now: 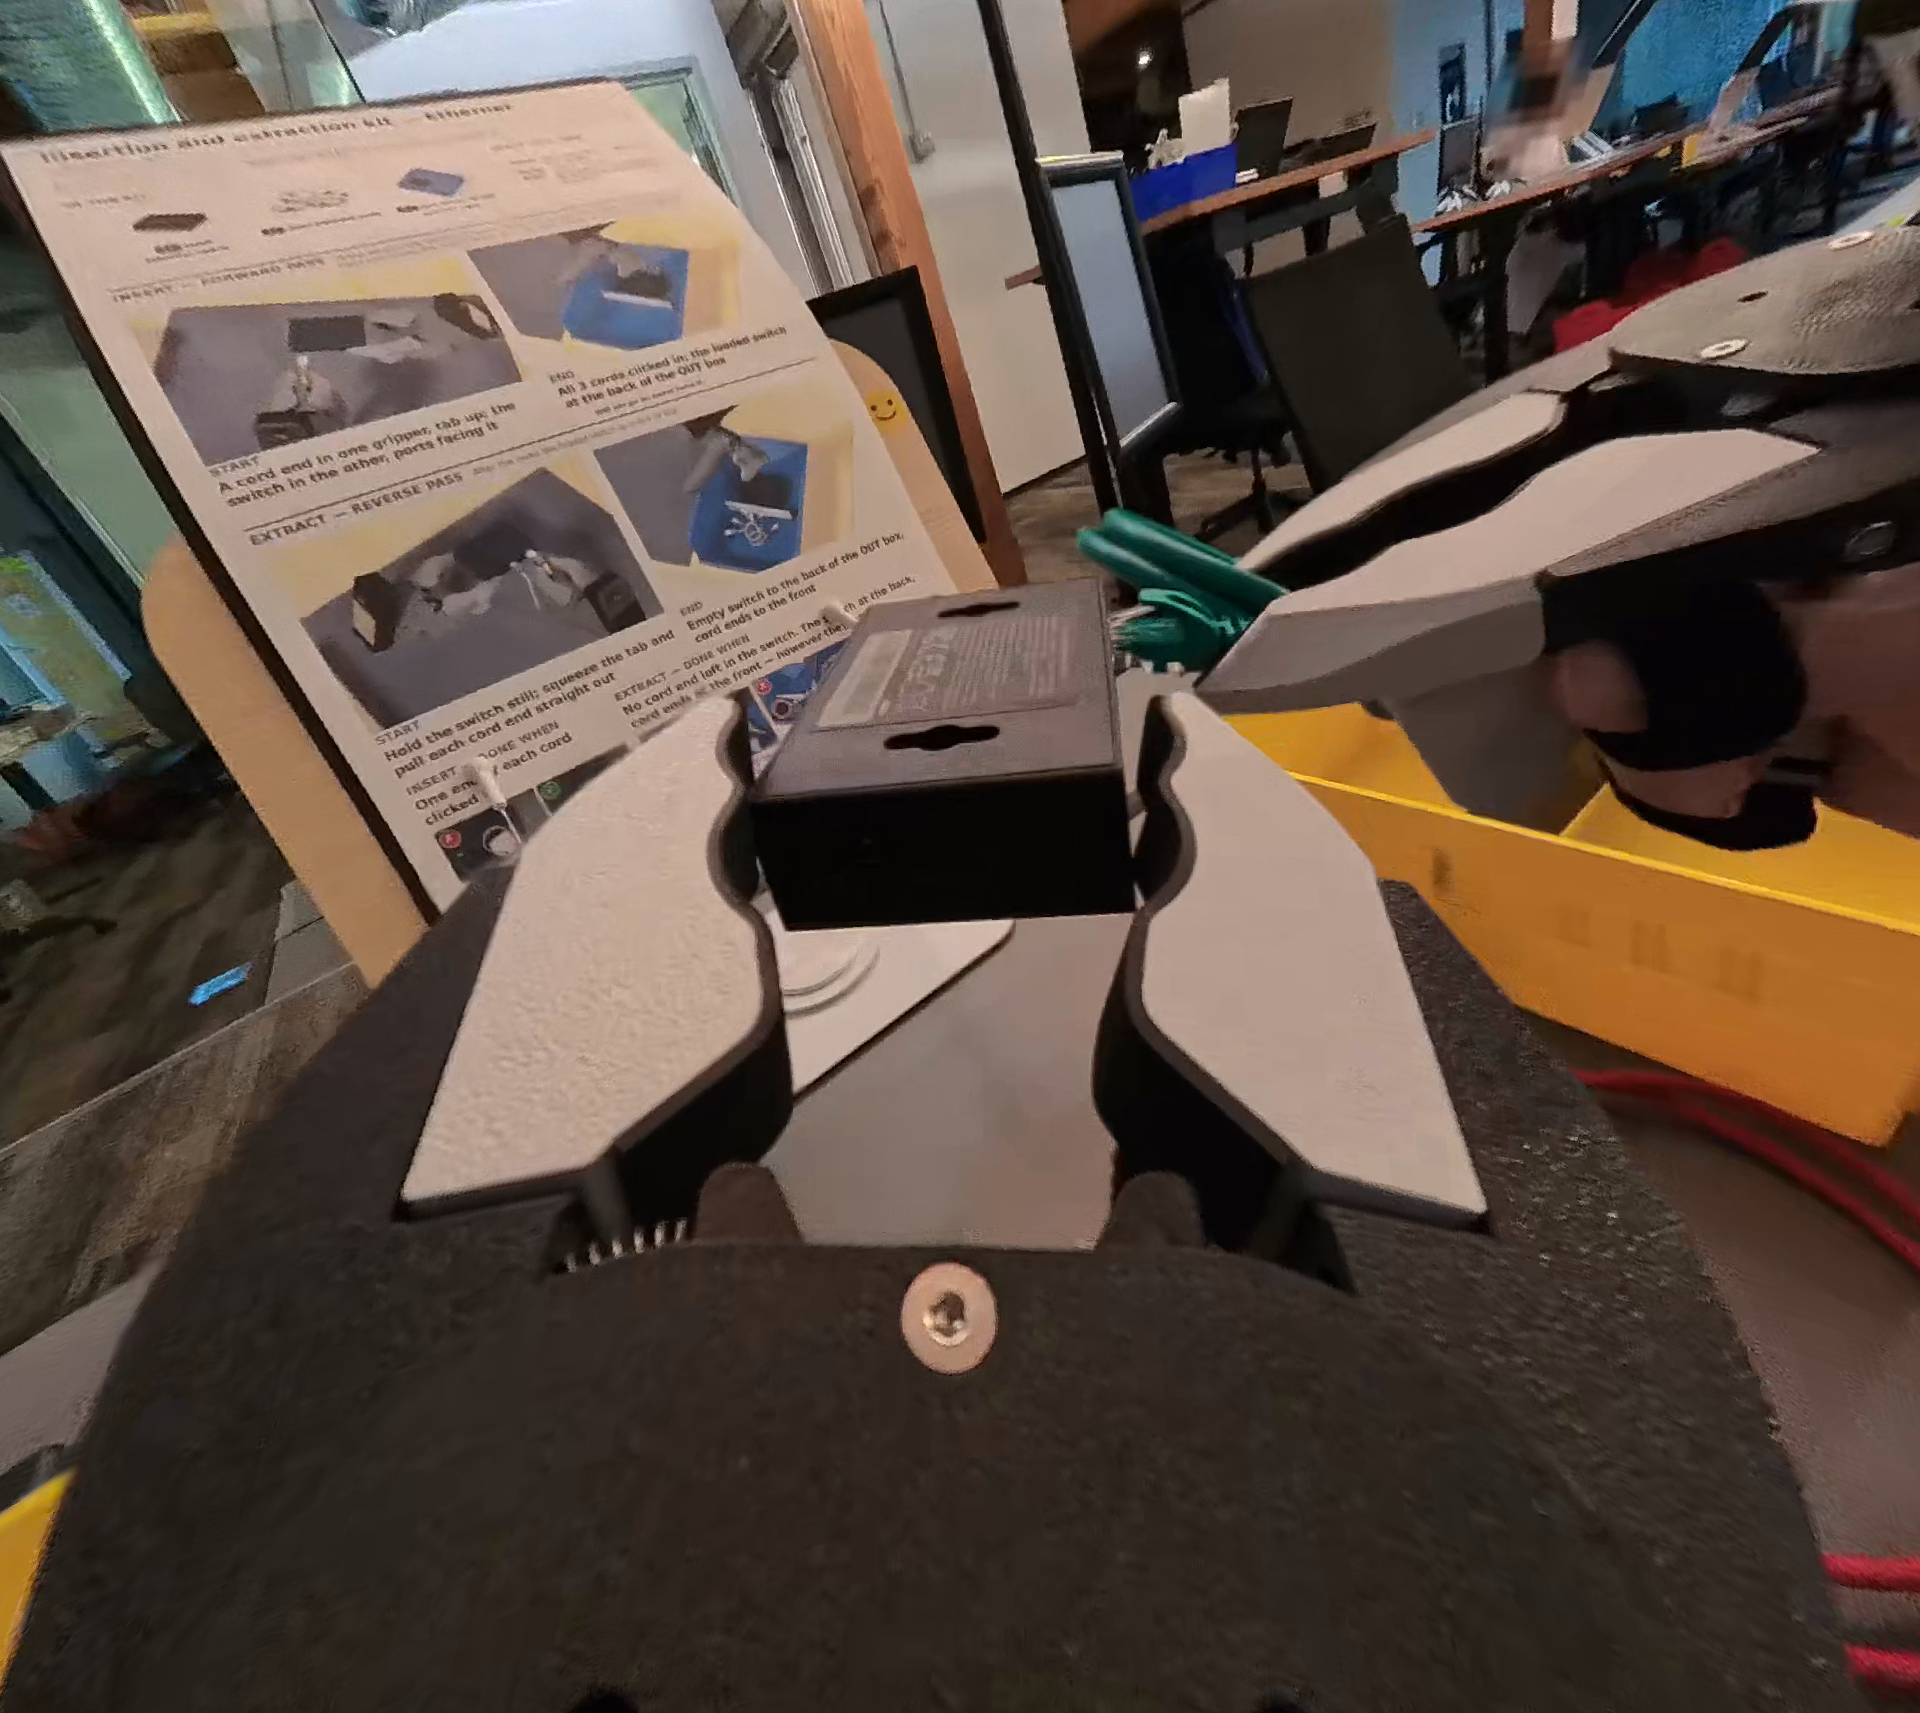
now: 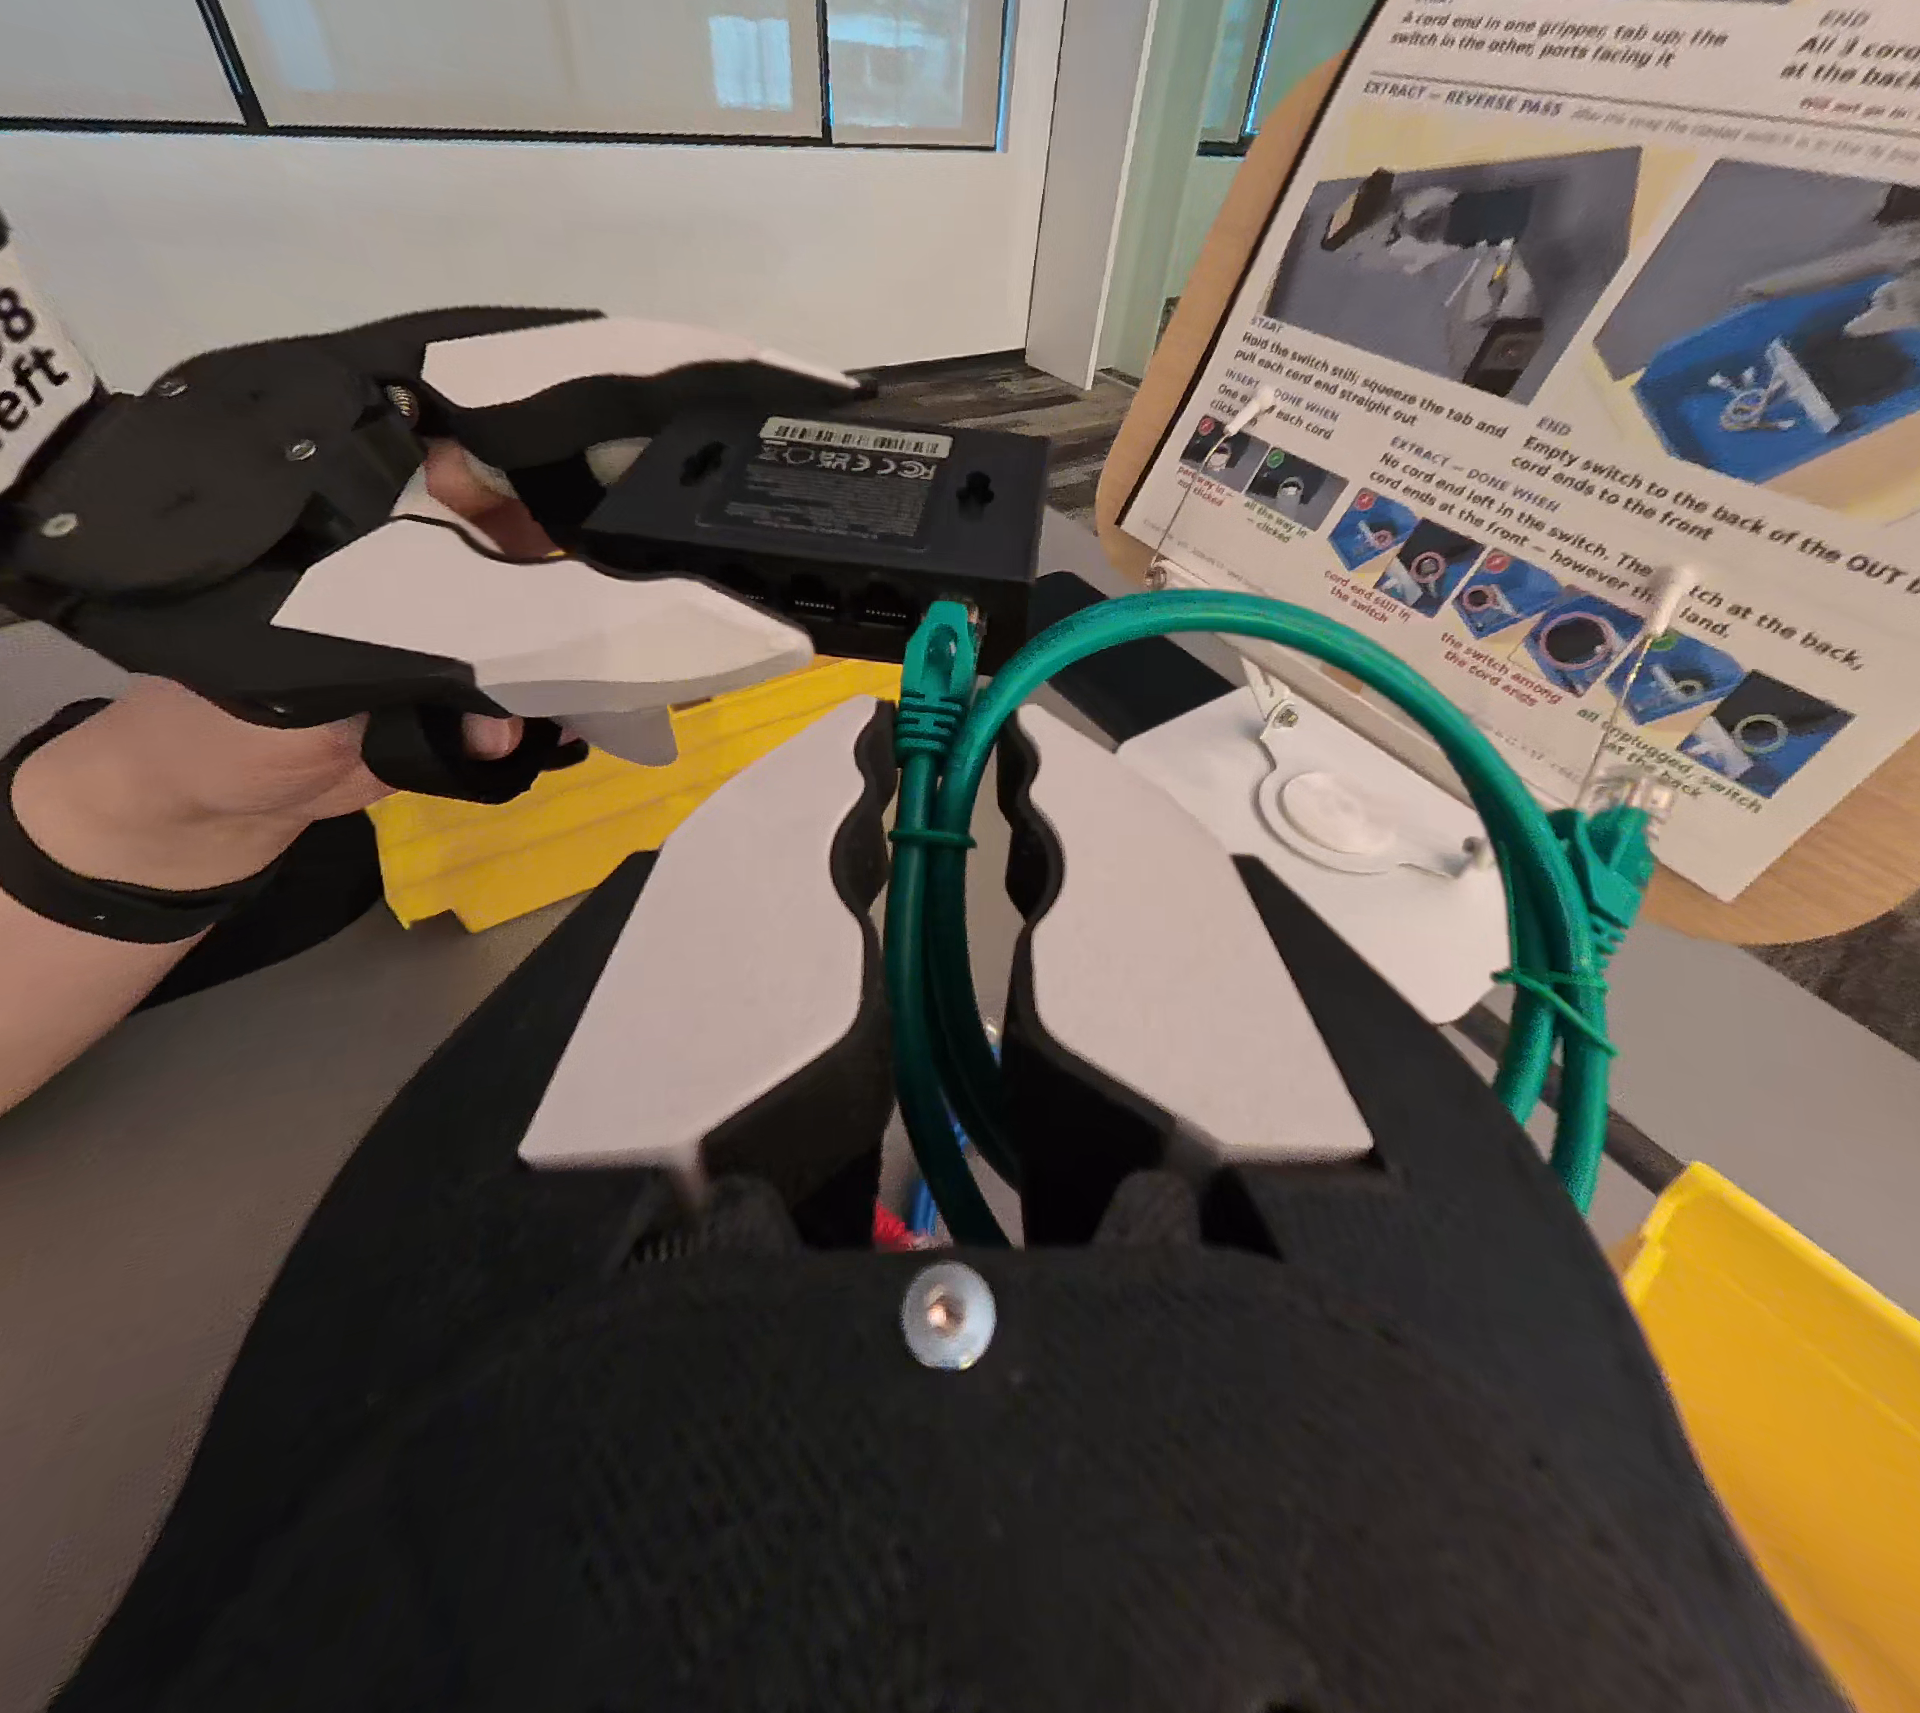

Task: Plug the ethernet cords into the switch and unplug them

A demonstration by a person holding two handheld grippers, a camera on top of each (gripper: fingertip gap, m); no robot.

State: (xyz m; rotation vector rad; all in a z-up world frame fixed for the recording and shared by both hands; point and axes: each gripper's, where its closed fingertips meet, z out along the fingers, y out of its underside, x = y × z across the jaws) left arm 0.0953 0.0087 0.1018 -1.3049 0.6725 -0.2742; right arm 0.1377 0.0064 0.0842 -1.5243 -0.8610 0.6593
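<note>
At frame centre, the right gripper [image 2: 948, 738] fingers clamp a green cord [image 2: 1351, 676], its plug [image 2: 940, 655] pointing up at, perhaps touching, the switch [image 2: 831, 520] ports. The left gripper [image 1: 940, 790] fingers clamp the switch.

Your two handheld grippers: black textured bodies, pale grey fingers.

Each gripper, left [image 1: 940, 816] and right [image 2: 948, 790], has wavy-edged black pads and one silver screw at its centre; your left hand [image 2: 208, 780] wears what looks like a black strap glove and wristband.
</note>
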